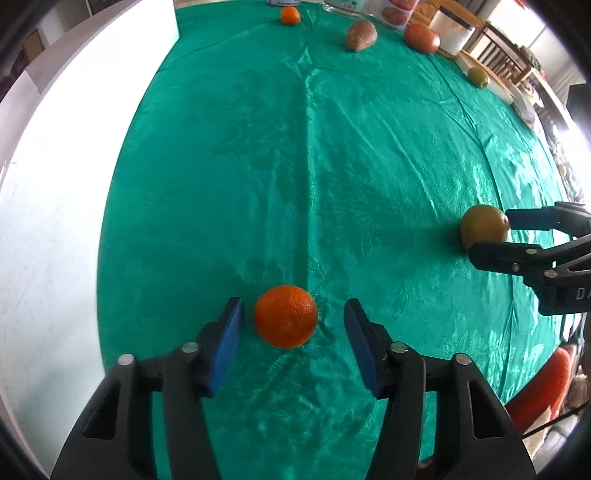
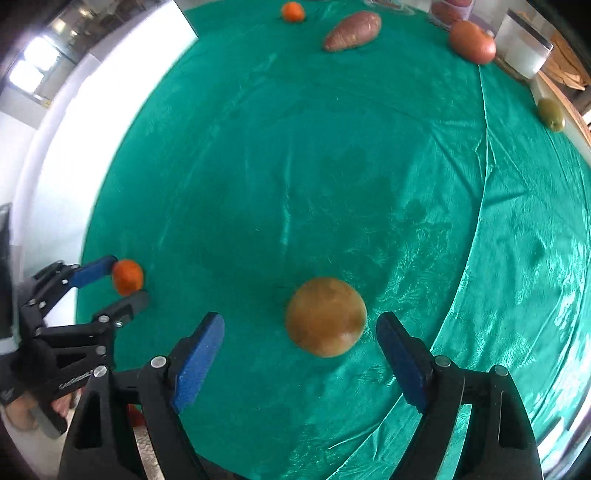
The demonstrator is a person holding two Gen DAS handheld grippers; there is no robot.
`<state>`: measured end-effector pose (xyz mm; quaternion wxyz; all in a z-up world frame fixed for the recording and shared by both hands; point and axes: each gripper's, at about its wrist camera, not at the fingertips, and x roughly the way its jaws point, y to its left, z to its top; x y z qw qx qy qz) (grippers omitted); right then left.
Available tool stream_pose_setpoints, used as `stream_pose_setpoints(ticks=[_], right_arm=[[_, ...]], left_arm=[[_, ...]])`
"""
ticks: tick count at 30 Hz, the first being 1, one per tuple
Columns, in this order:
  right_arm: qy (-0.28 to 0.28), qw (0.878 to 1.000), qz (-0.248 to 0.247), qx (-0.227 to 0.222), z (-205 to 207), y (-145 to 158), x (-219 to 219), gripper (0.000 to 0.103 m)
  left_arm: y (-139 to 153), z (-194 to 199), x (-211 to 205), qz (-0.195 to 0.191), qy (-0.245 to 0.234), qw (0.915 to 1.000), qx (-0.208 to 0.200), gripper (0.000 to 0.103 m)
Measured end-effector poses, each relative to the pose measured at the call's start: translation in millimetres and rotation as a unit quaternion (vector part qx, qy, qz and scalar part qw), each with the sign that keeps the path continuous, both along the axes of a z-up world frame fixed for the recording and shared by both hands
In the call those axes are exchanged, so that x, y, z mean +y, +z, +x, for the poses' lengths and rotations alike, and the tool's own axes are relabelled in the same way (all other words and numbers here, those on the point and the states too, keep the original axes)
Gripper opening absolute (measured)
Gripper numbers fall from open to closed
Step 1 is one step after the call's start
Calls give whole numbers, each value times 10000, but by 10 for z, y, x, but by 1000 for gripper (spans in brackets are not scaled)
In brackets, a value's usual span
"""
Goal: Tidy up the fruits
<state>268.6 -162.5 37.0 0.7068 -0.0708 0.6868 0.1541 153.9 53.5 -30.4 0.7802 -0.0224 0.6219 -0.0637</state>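
Left gripper (image 1: 293, 314) spread wide around orange (image 1: 285, 316) at near left of green tablecloth (image 1: 332, 147), pads apart from peel. Right gripper (image 2: 299, 332) likewise released around yellow-brown fruit (image 2: 326, 316) at near right. Along far edge: small orange (image 1: 290, 15), sweet potato (image 2: 352, 30), reddish fruit (image 2: 472, 40).

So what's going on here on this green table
A person is sorting fruit with a handheld gripper in each hand. The left gripper sits open around an orange on the green tablecloth, pads not touching it. The right gripper is open around a yellow-green fruit, also not gripped. More produce lies along the far edge.
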Motion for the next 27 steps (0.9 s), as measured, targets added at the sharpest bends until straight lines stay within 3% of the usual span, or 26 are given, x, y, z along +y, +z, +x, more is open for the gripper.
stream_pose_setpoints(ticks=[2, 3, 8, 13, 15, 18, 21, 24, 27], right_arm=[[0, 9999, -131, 81, 7, -96, 17, 70], [-29, 9996, -253, 87, 5, -130, 7, 49], [-67, 9991, 133, -400, -69, 166, -41, 49], [436, 9887, 872, -1134, -189, 1004, 389, 49], [778, 9793, 1200, -1436, -230, 1340, 779, 49], [1281, 9659, 1621, -1561, -329, 1582, 1534, 49], [1815, 9549, 1797, -1513, -447, 1565, 2263, 49], [2208, 9504, 1670, -1417, -534, 1326, 2908, 49], [2428, 9528, 1244, -1334, -602, 970, 3278, 49]], left_arm=[[-15, 1, -12, 100, -15, 9999, -20, 34], [-20, -5, -8, 97, -29, 9999, -46, 33], [241, -149, 149, -602, 81, 9976, -342, 31], [1124, -472, 717, -1667, 292, 9801, -1034, 31], [1461, -555, 1053, -1741, 552, 9730, -1410, 31], [1805, -641, 1700, -1519, 1092, 9652, -1827, 32], [1769, -606, 2183, -1102, 1694, 9623, -1822, 32], [1380, -514, 2627, -892, 2204, 9618, -1357, 32], [908, -401, 2887, -668, 2464, 9633, -834, 32]])
